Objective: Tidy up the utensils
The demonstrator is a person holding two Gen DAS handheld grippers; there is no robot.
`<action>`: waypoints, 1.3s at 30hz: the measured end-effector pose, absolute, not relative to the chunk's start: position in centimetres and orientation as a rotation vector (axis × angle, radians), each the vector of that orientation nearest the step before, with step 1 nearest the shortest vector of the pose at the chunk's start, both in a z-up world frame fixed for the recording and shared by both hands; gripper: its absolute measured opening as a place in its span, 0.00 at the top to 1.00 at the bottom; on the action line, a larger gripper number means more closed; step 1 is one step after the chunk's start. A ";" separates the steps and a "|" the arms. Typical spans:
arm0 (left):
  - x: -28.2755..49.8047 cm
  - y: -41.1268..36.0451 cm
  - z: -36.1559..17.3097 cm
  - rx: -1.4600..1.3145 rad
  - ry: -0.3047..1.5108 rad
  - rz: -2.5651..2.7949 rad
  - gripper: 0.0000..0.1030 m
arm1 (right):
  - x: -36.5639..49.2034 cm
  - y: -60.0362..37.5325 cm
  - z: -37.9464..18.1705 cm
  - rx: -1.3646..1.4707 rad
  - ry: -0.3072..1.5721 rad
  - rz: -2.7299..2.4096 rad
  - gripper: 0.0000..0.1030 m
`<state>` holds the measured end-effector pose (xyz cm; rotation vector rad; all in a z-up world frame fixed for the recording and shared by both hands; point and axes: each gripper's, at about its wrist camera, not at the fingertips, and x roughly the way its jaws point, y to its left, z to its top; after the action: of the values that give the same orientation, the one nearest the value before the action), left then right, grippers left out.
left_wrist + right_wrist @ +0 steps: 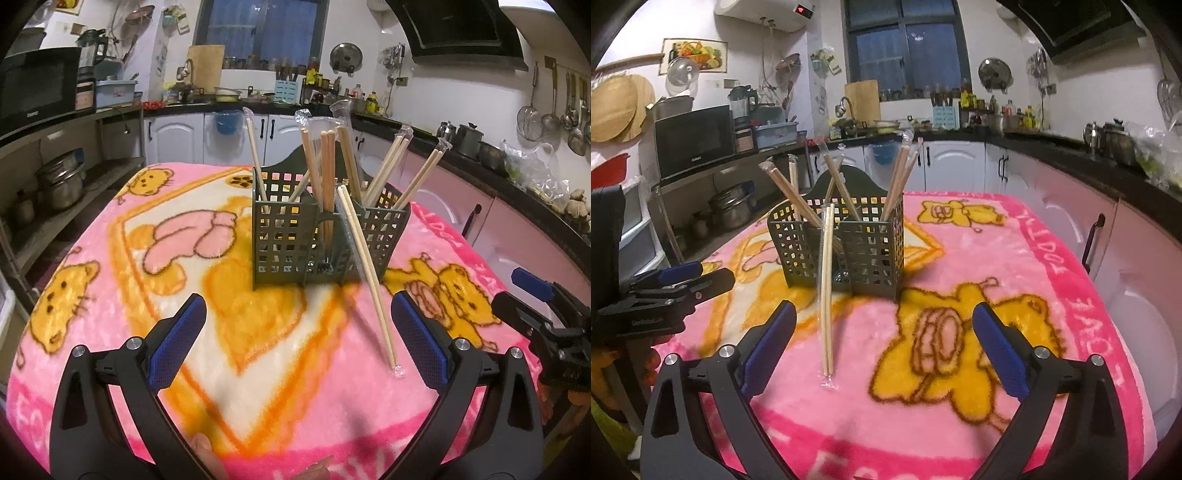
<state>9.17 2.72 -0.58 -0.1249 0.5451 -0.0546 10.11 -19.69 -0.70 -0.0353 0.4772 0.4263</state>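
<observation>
A dark green mesh utensil holder (284, 240) (864, 254) stands upright in the middle of the pink blanket. Several pairs of wrapped wooden chopsticks (327, 162) stick up out of its compartments. One more wrapped pair (369, 284) (826, 295) leans against the holder's front, with its lower end resting on the blanket. My left gripper (298, 306) is open just short of the holder, and this leaning pair lies near its right finger. My right gripper (884, 314) is open too, with the leaning pair close to its left finger. Neither gripper holds anything.
A pink cartoon blanket (110, 258) covers the table. Its edges drop off to the left and right. On the left is a shelf with a microwave (33, 88) and pots. A dark counter (498, 173) with kettles runs along the right. Each gripper shows at the side of the other's view.
</observation>
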 end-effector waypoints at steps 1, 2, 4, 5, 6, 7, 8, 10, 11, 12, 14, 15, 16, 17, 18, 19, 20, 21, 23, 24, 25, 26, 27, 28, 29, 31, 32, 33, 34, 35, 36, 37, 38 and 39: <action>9.1 2.7 -0.7 -0.127 0.539 -0.057 0.10 | 9.8 -19.6 -0.8 -0.041 0.462 0.422 0.08; 9.0 2.7 -0.7 -0.126 0.534 -0.060 0.10 | 9.6 -19.6 -0.9 -0.044 0.452 0.422 0.08; 8.8 2.5 -0.9 -0.118 0.521 -0.061 0.10 | 9.2 -19.6 -1.1 -0.045 0.428 0.420 0.07; 8.7 2.5 -1.0 -0.115 0.517 -0.059 0.10 | 9.0 -19.7 -1.1 -0.042 0.418 0.419 0.07; 8.6 2.4 -1.0 -0.112 0.512 -0.058 0.10 | 8.9 -19.7 -1.2 -0.038 0.410 0.419 0.06; 8.5 2.4 -1.1 -0.109 0.506 -0.056 0.10 | 8.8 -19.7 -1.3 -0.034 0.405 0.418 0.06; 8.4 2.4 -1.1 -0.108 0.501 -0.054 0.10 | 8.6 -19.8 -1.5 -0.030 0.396 0.416 0.06; 8.2 2.4 -1.2 -0.105 0.485 -0.050 0.10 | 8.4 -19.7 -1.7 -0.036 0.378 0.412 0.06; 8.1 2.4 -1.3 -0.103 0.476 -0.046 0.10 | 8.2 -19.6 -1.8 -0.041 0.366 0.407 0.06; 8.0 2.5 -1.3 -0.101 0.472 -0.044 0.10 | 8.1 -19.5 -1.9 -0.044 0.359 0.405 0.06; 7.7 2.6 -1.5 -0.097 0.458 -0.041 0.10 | 7.9 -19.5 -2.1 -0.043 0.343 0.397 0.06; 7.6 2.6 -1.6 -0.098 0.454 -0.044 0.10 | 7.8 -19.6 -2.2 -0.040 0.335 0.390 0.06; 7.6 2.7 -1.8 -0.098 0.451 -0.045 0.10 | 7.7 -19.7 -2.3 -0.034 0.324 0.383 0.06; 7.5 2.7 -1.9 -0.096 0.446 -0.043 0.10 | 7.6 -19.7 -2.4 -0.030 0.316 0.381 0.06; 7.3 2.7 -2.0 -0.092 0.438 -0.042 0.10 | 7.5 -19.8 -2.4 -0.025 0.307 0.376 0.06; 7.2 2.6 -2.2 -0.085 0.428 -0.037 0.10 | 7.4 -19.8 -2.4 -0.022 0.300 0.370 0.06; 7.1 2.6 -2.3 -0.078 0.417 -0.030 0.10 | 7.2 -19.8 -2.5 -0.020 0.282 0.364 0.06; 7.0 2.5 -2.3 -0.075 0.410 -0.026 0.10 | 7.1 -19.9 -2.5 -0.018 0.271 0.361 0.06; 6.7 2.4 -2.4 -0.071 0.393 -0.021 0.10 | 6.7 -20.0 -2.5 -0.013 0.243 0.358 0.06; 6.7 2.4 -2.3 -0.070 0.383 -0.020 0.10 | 6.6 -20.0 -2.5 -0.008 0.230 0.354 0.06; 6.6 2.5 -2.3 -0.072 0.375 -0.018 0.10 | 6.4 -20.1 -2.4 -0.004 0.218 0.349 0.06; 6.5 2.6 -2.3 -0.074 0.369 -0.017 0.10 | 6.4 -20.1 -2.4 -0.003 0.213 0.348 0.06; 6.4 2.5 -2.2 -0.072 0.358 -0.014 0.10 | 6.4 -20.1 -2.3 -0.003 0.210 0.345 0.06; 6.3 2.5 -2.2 -0.069 0.350 -0.012 0.10 | 6.4 -20.1 -2.3 -0.004 0.209 0.341 0.06; 6.2 2.5 -2.2 -0.066 0.343 -0.010 0.10 | 6.3 -20.1 -2.3 -0.004 0.210 0.341 0.06; 6.3 2.5 -2.2 -0.064 0.344 -0.014 0.10 | 6.3 -20.0 -2.3 -0.007 0.211 0.345 0.06; 6.3 2.4 -2.2 -0.062 0.345 -0.011 0.10 | 6.3 -20.0 -2.4 -0.008 0.211 0.343 0.06; 6.2 2.5 -2.3 -0.062 0.346 -0.010 0.10 | 6.3 -20.0 -2.4 -0.008 0.211 0.342 0.06; 6.2 2.5 -2.3 -0.063 0.345 -0.012 0.10 | 6.3 -19.9 -2.4 -0.010 0.211 0.342 0.06; 6.2 2.5 -2.3 -0.063 0.345 -0.012 0.10 | 6.3 -19.9 -2.4 -0.010 0.210 0.341 0.06; 6.2 2.5 -2.3 -0.065 0.344 -0.011 0.10 | 6.3 -19.9 -2.4 -0.011 0.209 0.340 0.06; 6.2 2.5 -2.3 -0.065 0.344 -0.010 0.10 | 6.3 -19.9 -2.4 -0.013 0.208 0.338 0.06; 6.2 2.5 -2.3 -0.065 0.344 -0.012 0.10 | 6.3 -19.9 -2.4 -0.012 0.209 0.342 0.06; 6.2 2.5 -2.3 -0.064 0.345 -0.010 0.10 | 6.3 -19.9 -2.4 -0.014 0.208 0.343 0.06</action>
<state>6.22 2.50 -2.27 -0.0643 0.3452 -0.0104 6.35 -19.86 -2.44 -0.0144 0.2079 0.3434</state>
